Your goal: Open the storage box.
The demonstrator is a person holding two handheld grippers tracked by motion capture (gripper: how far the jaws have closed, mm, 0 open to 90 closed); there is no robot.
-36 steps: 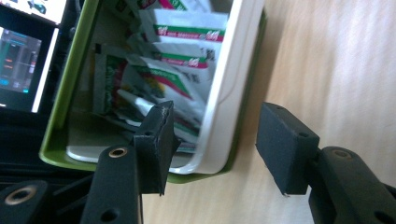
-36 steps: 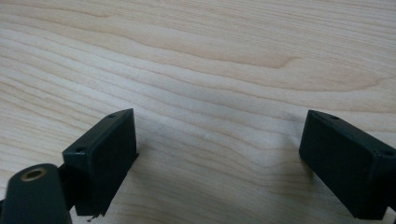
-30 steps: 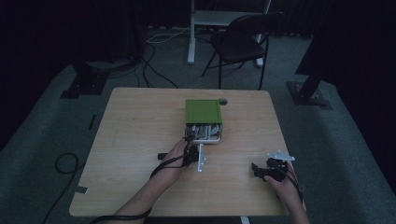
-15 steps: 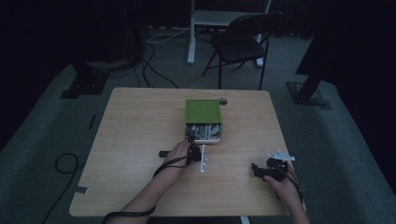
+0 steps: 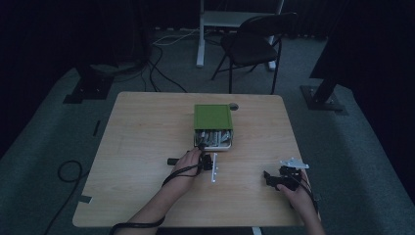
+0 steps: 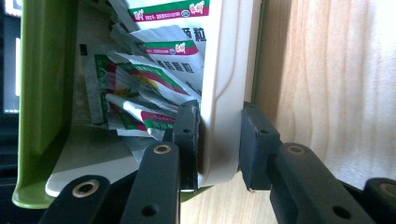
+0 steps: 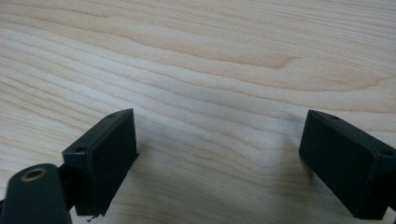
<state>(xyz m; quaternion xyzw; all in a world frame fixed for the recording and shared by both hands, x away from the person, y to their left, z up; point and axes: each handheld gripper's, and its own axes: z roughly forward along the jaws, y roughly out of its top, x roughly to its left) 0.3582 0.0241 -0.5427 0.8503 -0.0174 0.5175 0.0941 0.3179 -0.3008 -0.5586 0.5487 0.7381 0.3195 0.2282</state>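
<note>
So the left tool [image 6: 219,140] has just closed its jaws onto the near wall of the white plastic box with the green lid [image 5: 213,117], one pad inside and one outside, pinching only that thin rim. The box sits around the middle of the light wooden tabletop [image 5: 147,127], a bit toward the far side, with its lid slid back so the near end is open and the red, green and white foil sachets [image 6: 140,88] are showing. My worry is that a grip on one thin wall low at the corner looks easy to lose: pull or lift too quick and I'd guess the rim slips out of the pads, or the box tips and spills sachets. One sachet edge lies right next to the inside pad too, so it might get snagged. The loose lid could also slide off. The right tool [image 7: 219,154] sits idle near the right edge of the tabletop, jaws wide apart with nothing between them, so it's no backup
</note>
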